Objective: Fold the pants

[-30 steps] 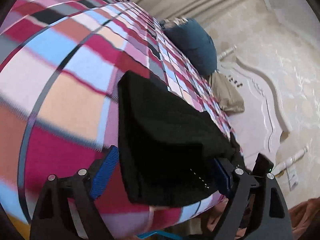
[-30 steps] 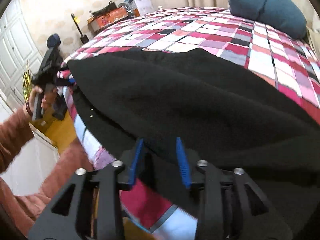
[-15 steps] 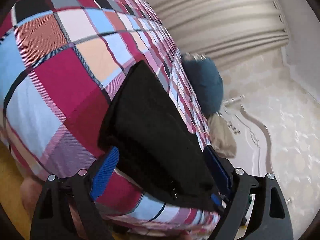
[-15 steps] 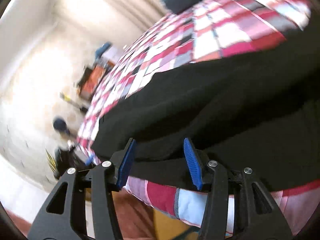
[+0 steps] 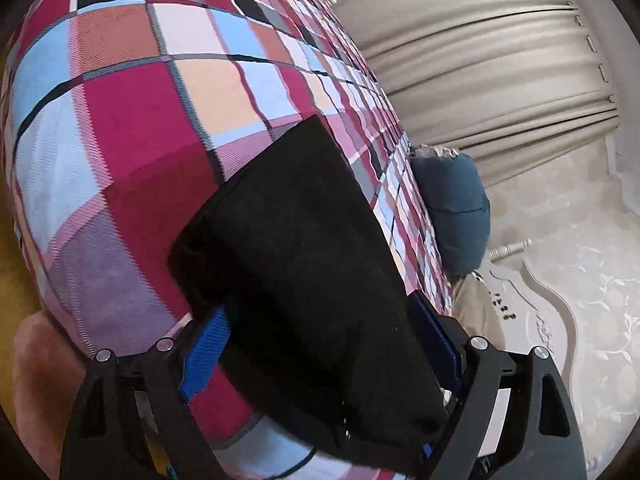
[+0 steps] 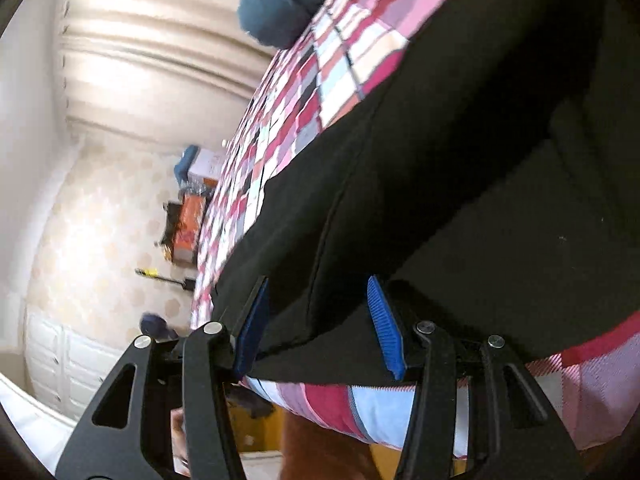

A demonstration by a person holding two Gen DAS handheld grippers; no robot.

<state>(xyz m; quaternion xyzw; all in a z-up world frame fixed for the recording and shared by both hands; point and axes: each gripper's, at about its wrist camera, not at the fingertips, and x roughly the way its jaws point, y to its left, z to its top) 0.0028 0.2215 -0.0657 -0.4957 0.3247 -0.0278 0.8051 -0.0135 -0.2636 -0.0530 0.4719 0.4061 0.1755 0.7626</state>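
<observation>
Since a second ago both my wrists have rolled, tilting the plaid bed (image 5: 132,128) in view. My left gripper (image 5: 320,344) is standing wide around the folded black pants (image 5: 304,248), lying at the bed's edge; my right gripper (image 6: 316,320) is released, straddling their hem.

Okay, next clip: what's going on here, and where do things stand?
A person with a handheld gripper in each hand is folding black pants on a plaid bedspread. The left gripper stands wide open around one end of the folded bundle. The right gripper straddles the edge at the other end, its pads apart from the cloth. A blue pillow lies further up the bed.
</observation>
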